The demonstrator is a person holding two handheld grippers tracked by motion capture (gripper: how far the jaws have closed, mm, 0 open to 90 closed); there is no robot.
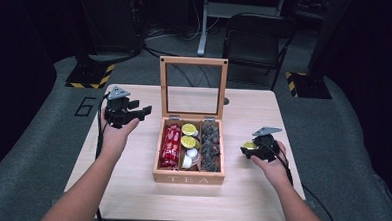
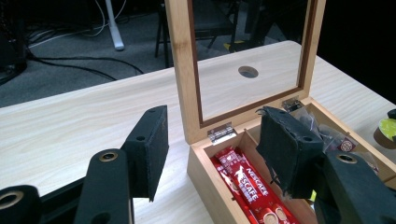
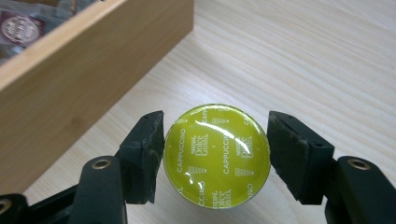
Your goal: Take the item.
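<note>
- Currently, a green capsule (image 3: 217,156) is clamped by its rim between the pads of the right gripper (image 3: 216,156), jaws about half apart; it is held low over the table (image 3: 327,60), just beside the box (image 3: 88,70).
- The capsule is judged light, rigid at the rim, thin and dentable at the foil lid; the glossy lid is likely slippery.
- Hold is best taken across the rim, with moderate pressure.
- The left gripper (image 2: 210,149) is held half open and empty, near the box's left wall.
</note>
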